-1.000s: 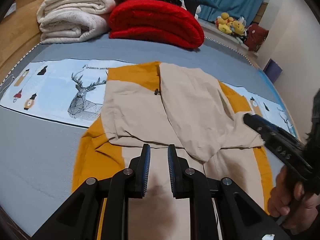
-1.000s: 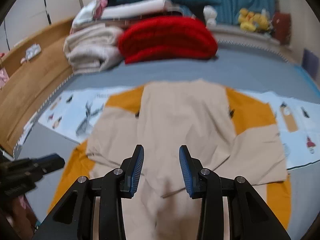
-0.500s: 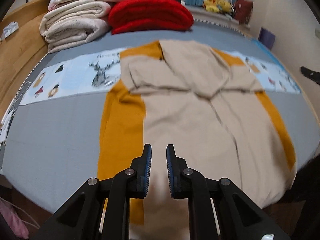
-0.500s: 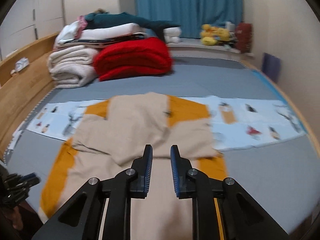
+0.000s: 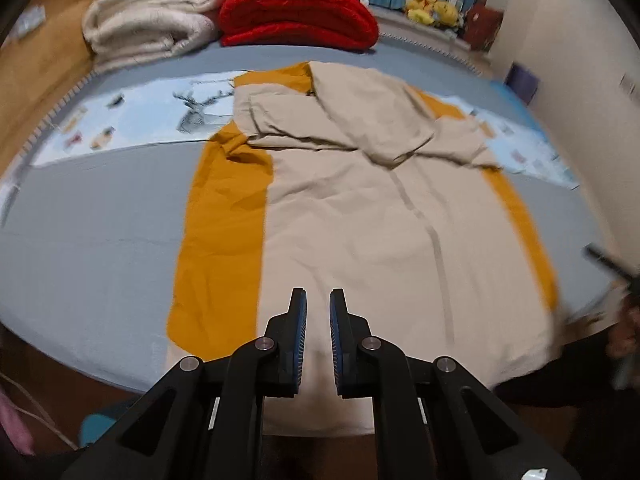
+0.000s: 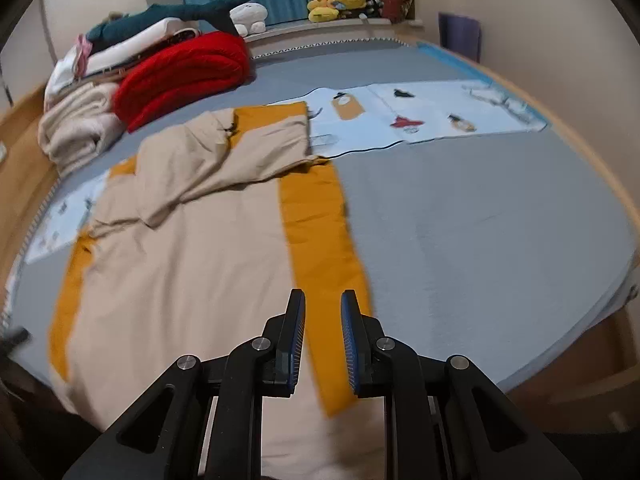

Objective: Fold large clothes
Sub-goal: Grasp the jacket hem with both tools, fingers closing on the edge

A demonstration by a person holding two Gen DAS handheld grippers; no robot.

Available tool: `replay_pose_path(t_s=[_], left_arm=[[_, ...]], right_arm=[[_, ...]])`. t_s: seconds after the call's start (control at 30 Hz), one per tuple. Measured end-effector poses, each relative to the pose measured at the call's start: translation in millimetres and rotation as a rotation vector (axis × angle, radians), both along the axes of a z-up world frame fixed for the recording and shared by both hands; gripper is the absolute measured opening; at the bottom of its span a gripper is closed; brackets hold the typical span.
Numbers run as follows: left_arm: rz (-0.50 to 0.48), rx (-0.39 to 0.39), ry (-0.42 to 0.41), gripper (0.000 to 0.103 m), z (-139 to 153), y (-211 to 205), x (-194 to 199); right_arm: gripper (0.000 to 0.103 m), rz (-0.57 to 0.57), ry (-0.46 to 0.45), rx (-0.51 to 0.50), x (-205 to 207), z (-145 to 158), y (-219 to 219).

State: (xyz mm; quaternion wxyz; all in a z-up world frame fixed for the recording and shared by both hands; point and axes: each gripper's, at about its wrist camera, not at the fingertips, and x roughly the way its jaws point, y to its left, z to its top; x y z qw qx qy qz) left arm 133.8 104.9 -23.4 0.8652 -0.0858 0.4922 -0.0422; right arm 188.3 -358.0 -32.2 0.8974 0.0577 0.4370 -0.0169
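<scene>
A large beige garment with mustard-orange side panels (image 5: 360, 216) lies spread on the grey bed, its sleeves folded in across the chest. It also shows in the right wrist view (image 6: 192, 248). My left gripper (image 5: 318, 312) is slightly open and empty, above the garment's bottom hem near the bed's front edge. My right gripper (image 6: 322, 312) is slightly open and empty, over the garment's right orange strip (image 6: 320, 240) near the hem. The right gripper also shows blurred at the left wrist view's right edge (image 5: 608, 268).
Folded red blanket (image 5: 296, 16) and cream blankets (image 5: 148, 28) are stacked at the bed's far side. A light blue printed cloth (image 6: 420, 116) lies across the bed under the garment. Plush toys (image 6: 336, 0) sit on a ledge. The bed's wooden edge (image 6: 616, 188) runs right.
Both grippers pulled back from the folded sleeves toward the bottom hem at the bed's front edge. The right gripper swung to the garment's right strip. The garment has not moved.
</scene>
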Motion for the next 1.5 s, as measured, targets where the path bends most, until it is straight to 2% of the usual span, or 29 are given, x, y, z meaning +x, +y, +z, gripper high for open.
replay_pose_path(t_s=[0.03, 0.1, 0.17, 0.23, 0.3, 0.37, 0.47, 0.57, 0.63, 0.7, 0.8, 1.0, 1.2, 1.27, 1.33, 1.37, 1.4, 1.5], left_arm=[[-0.015, -0.004, 0.002, 0.01, 3.2, 5.3, 1.0], [-0.062, 0.036, 0.006, 0.01, 8.7, 23.5, 5.9], [-0.064, 0.049, 0.027, 0.01, 4.2, 43.1, 8.7], [0.005, -0.014, 0.062, 0.01, -7.7, 69.2, 8.6], [0.116, -0.145, 0.116, 0.01, -23.2, 95.8, 8.6], [0.166, -0.174, 0.149, 0.01, -34.2, 106.6, 9.2], [0.235, -0.148, 0.229, 0.01, -55.2, 116.8, 13.7], [0.236, -0.144, 0.296, 0.012, -72.3, 119.1, 18.7], [0.225, -0.114, 0.344, 0.018, -85.6, 117.9, 22.5], [0.22, -0.069, 0.384, 0.03, -98.0, 117.6, 26.8], [0.217, -0.033, 0.425, 0.039, -111.2, 120.4, 31.7], [0.209, -0.056, 0.454, 0.039, -124.0, 121.1, 36.6], [0.155, 0.0, 0.486, 0.039, -136.1, 108.0, 36.9], [0.15, 0.009, 0.483, 0.039, -136.9, 106.3, 36.0], [0.144, 0.007, 0.48, 0.031, -138.0, 102.1, 36.5], [0.135, 0.001, 0.477, 0.023, -137.5, 101.3, 36.0], [0.131, 0.004, 0.472, 0.018, -136.0, 101.5, 34.2], [0.112, 0.017, 0.462, 0.015, -133.3, 97.8, 30.9]], right_arm=[[0.02, 0.004, 0.001, 0.0, -1.0, -0.1, -2.7], [0.02, 0.007, 0.006, 0.01, -0.2, -2.0, -5.6], [0.02, 0.007, 0.026, 0.03, 0.1, -8.5, -11.0], [0.02, 0.006, 0.052, 0.057, 2.2, -15.8, -14.2], [0.021, 0.001, 0.088, 0.079, 5.7, -25.6, -17.3], [0.021, -0.018, 0.14, 0.078, 10.1, -37.0, -21.5], [0.022, -0.062, 0.234, 0.128, 17.2, -57.1, -31.1], [0.023, -0.087, 0.309, 0.146, 23.6, -75.6, -34.8], [0.025, -0.094, 0.363, 0.116, 27.0, -87.8, -32.9], [0.026, -0.107, 0.401, 0.099, 27.6, -98.4, -32.9], [0.031, -0.134, 0.431, 0.083, 28.3, -106.5, -36.2], [0.043, -0.153, 0.457, 0.084, 31.4, -116.9, -38.3], [0.046, -0.11, 0.456, 0.047, 34.6, -119.3, -28.1], [0.041, -0.092, 0.454, 0.046, 31.9, -117.4, -24.0], [0.027, -0.074, 0.455, 0.041, 31.7, -115.8, -19.5], [0.022, -0.066, 0.452, 0.05, 31.4, -114.8, -18.2], [0.013, -0.059, 0.448, 0.061, 31.2, -113.4, -17.1], [0.008, -0.036, 0.418, 0.066, 30.5, -103.4, -11.8]])
